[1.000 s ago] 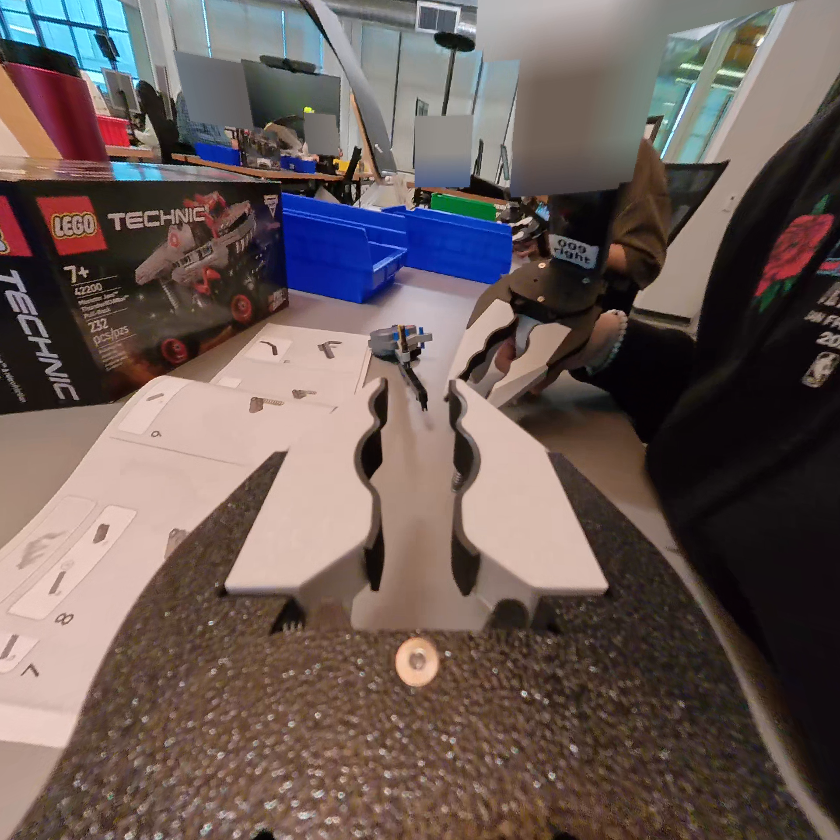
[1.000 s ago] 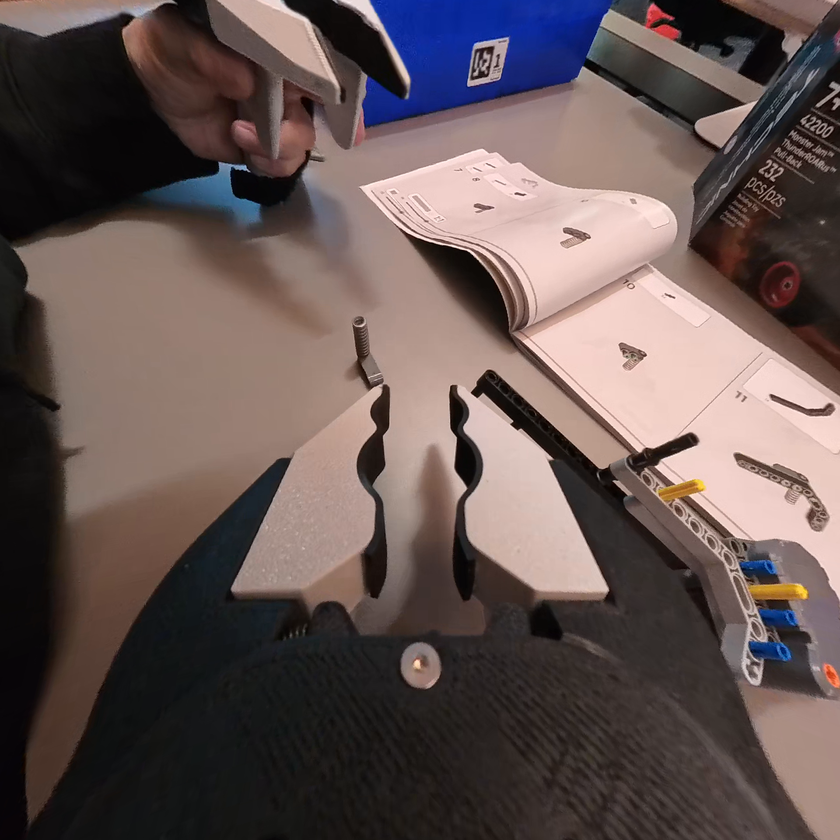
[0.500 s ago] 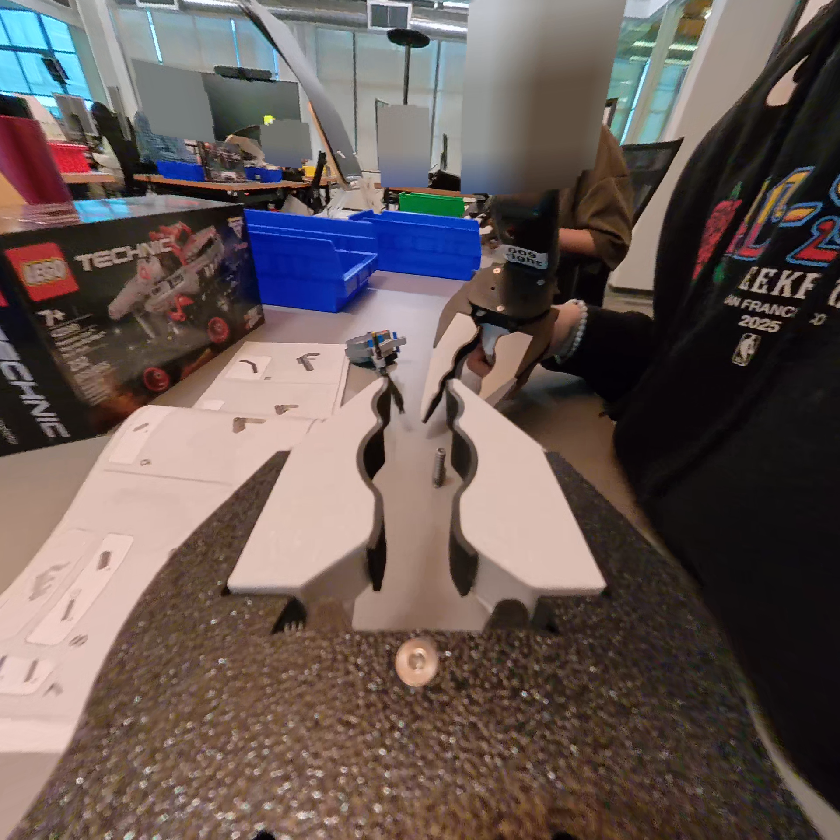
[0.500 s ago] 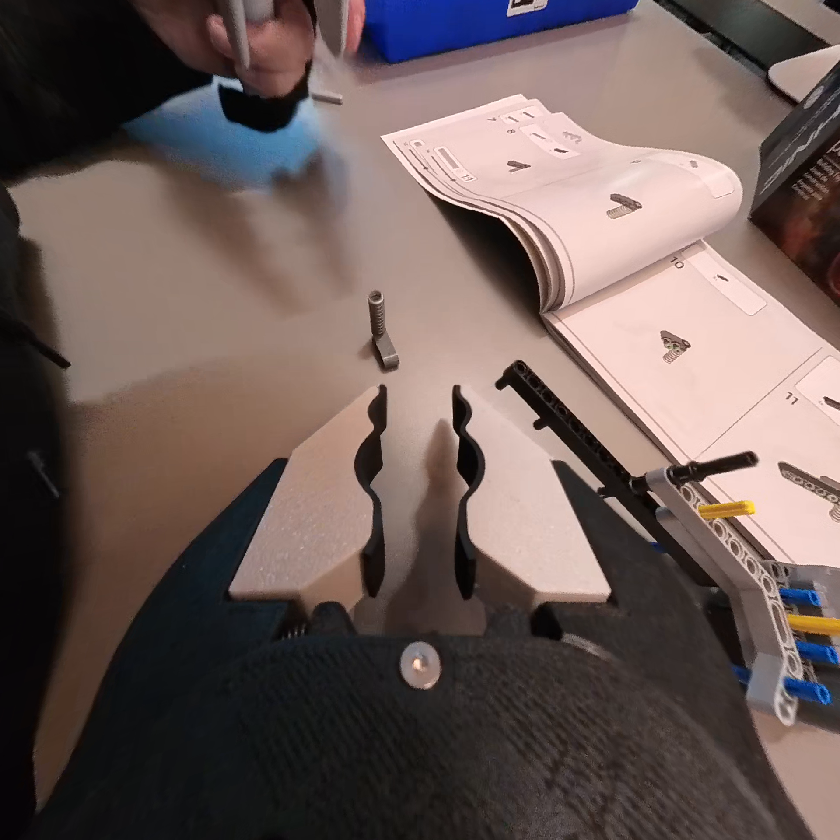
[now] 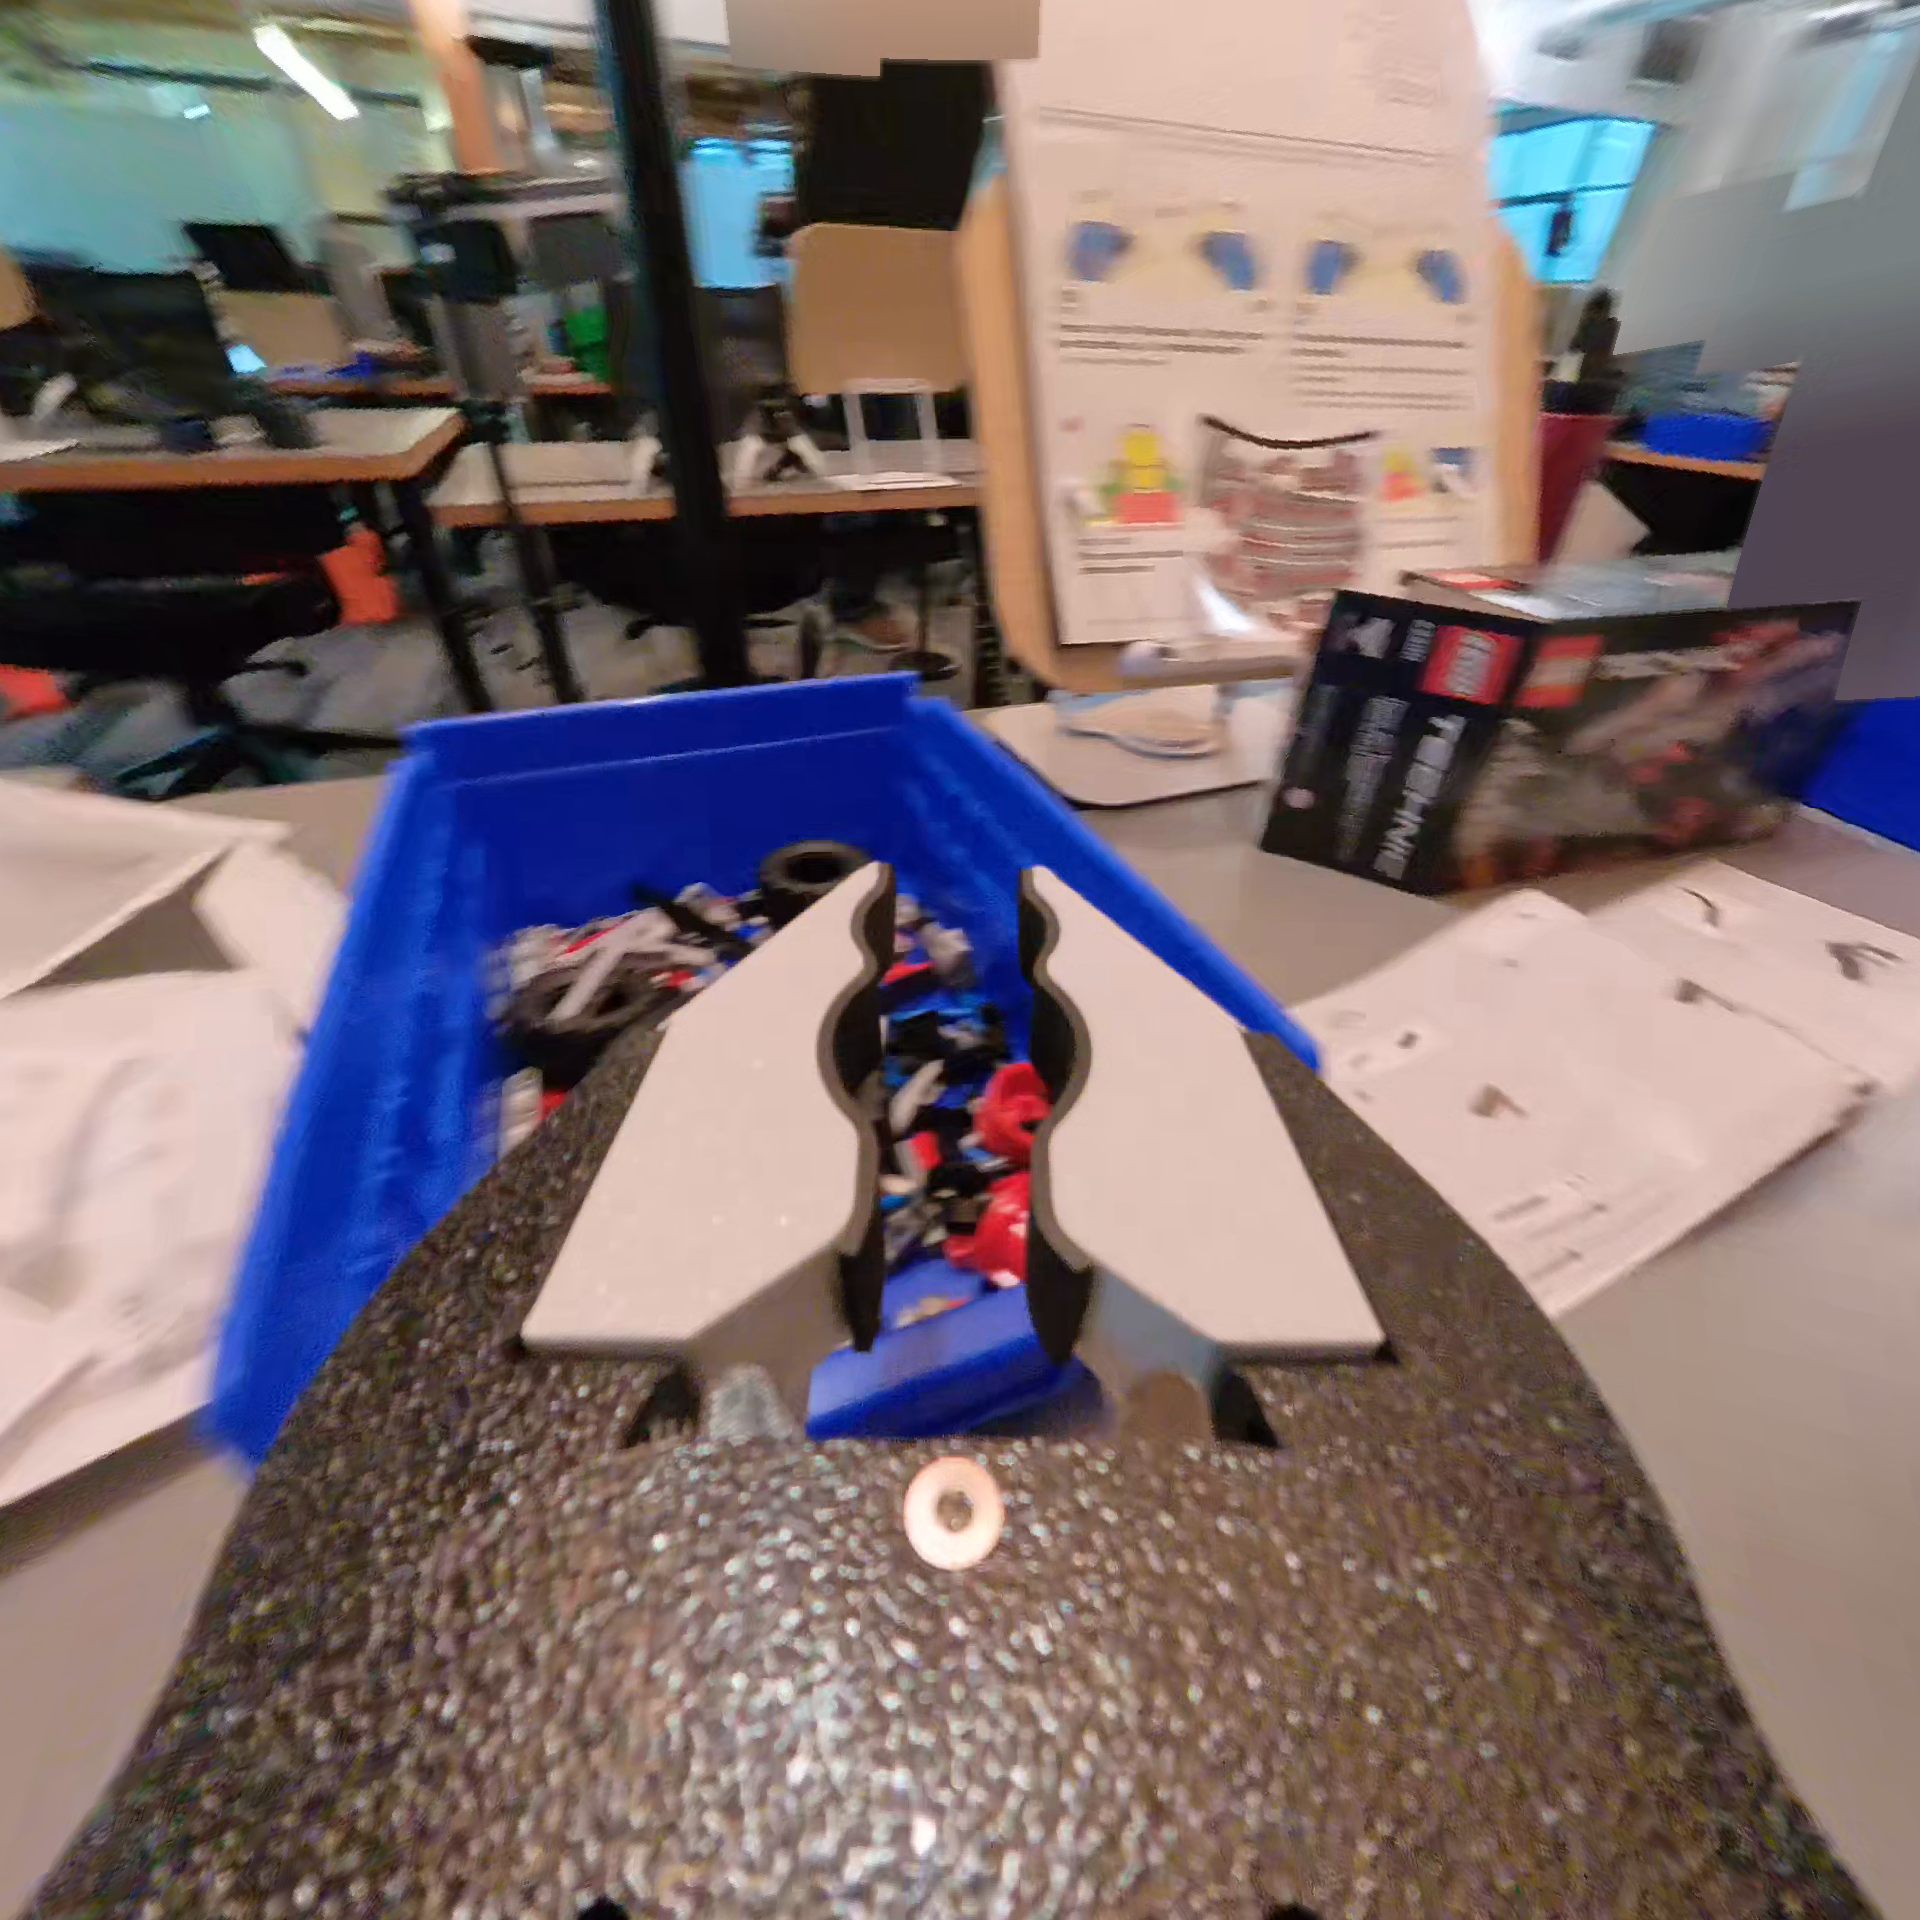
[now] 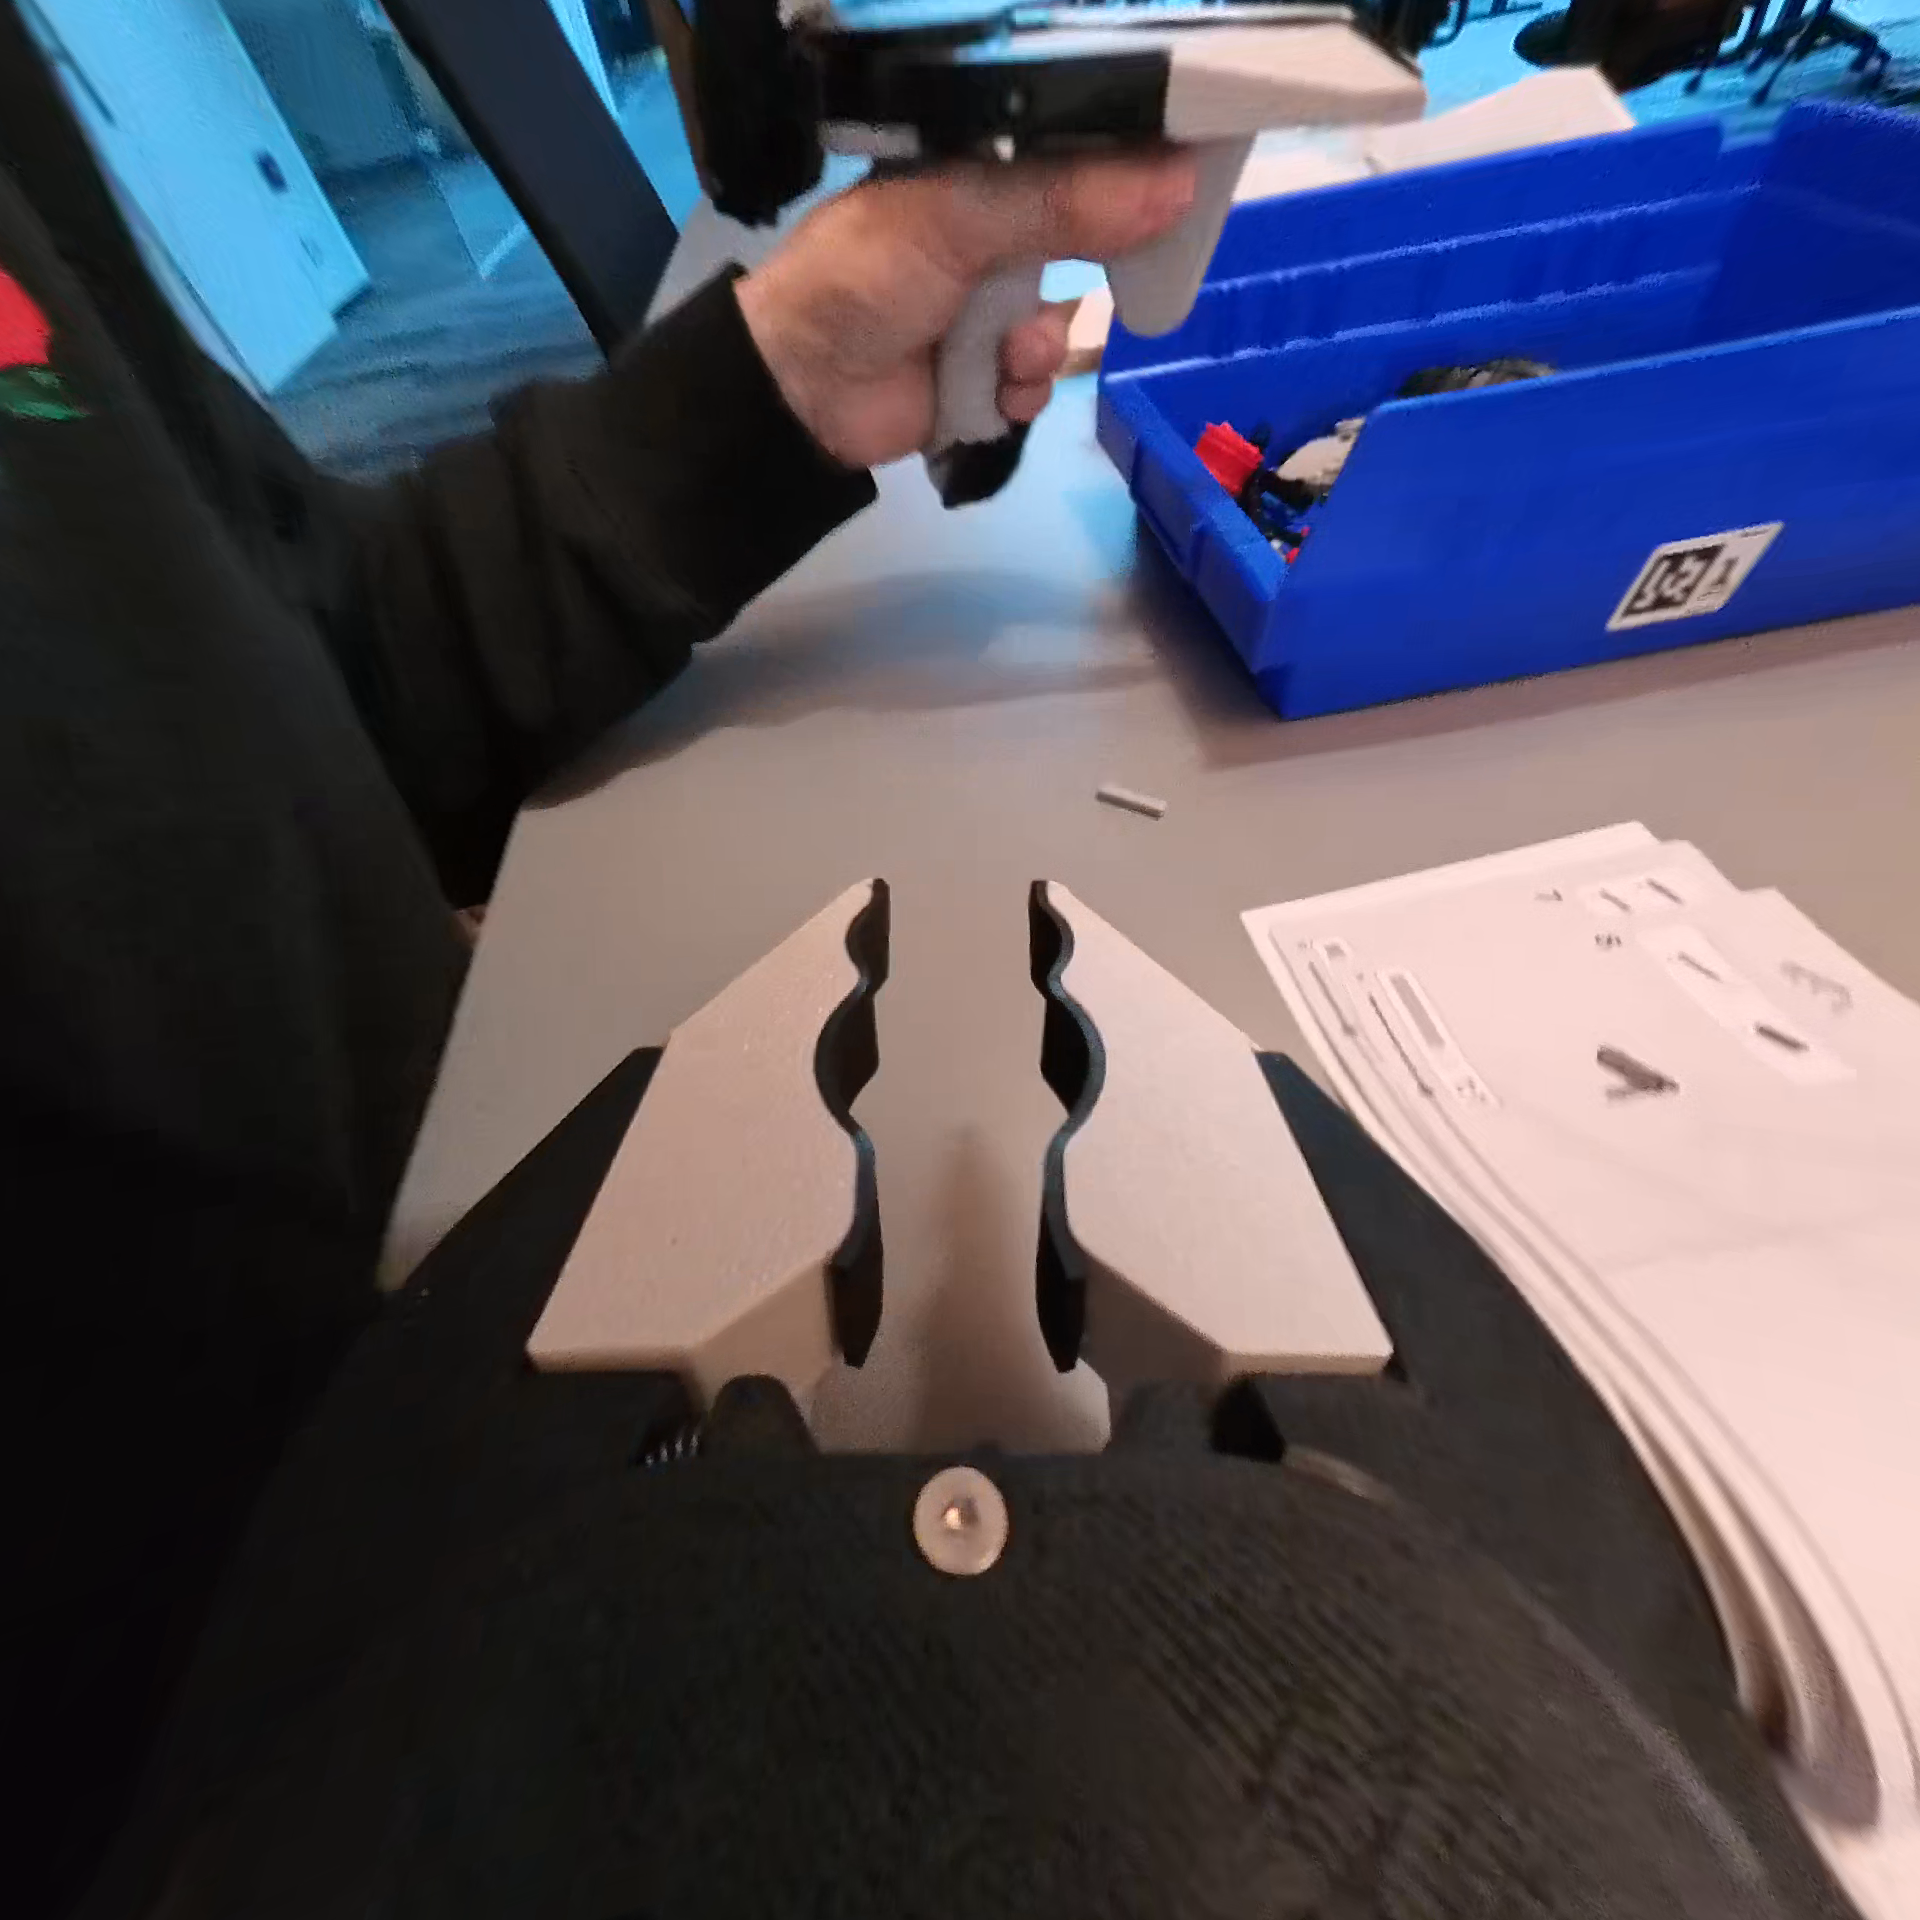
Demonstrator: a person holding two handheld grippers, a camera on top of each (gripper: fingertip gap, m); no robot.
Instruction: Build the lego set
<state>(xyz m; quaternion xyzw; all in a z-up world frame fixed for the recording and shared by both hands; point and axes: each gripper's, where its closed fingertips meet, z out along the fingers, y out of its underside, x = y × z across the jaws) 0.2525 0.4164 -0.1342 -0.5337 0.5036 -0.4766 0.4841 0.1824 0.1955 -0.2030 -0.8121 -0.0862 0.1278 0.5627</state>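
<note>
My left gripper point(image 5: 956, 883) is open and empty, held above a blue bin point(image 5: 343, 1039) of loose Lego parts point(image 5: 935, 1122) in red, black, grey and blue, with a black tyre point(image 5: 810, 868) at the back. My right gripper point(image 6: 958, 894) is open and empty, low over the bare grey table point(image 6: 831, 748). A small grey pin point(image 6: 1130, 800) lies on the table ahead of it. In the right wrist view a hand point(image 6: 914, 281) holds the left gripper beside the same bin point(image 6: 1558, 520). The instruction booklet point(image 6: 1558, 1143) lies open to the right.
The Lego set box point(image 5: 1538, 738) stands at the back right, with booklet pages point(image 5: 1558, 1039) in front of it. White paper point(image 5: 114, 1091) lies left of the bin. A black sleeve point(image 6: 312, 727) fills the left of the right wrist view. Office desks and chairs stand beyond the table. Some 25 cm of space lies between my two pairs of fingers.
The left gripper has swung away from the small assembly and now points into the blue bin. The right gripper has turned toward the bin; the assembly and the grey upright piece have left its view.
</note>
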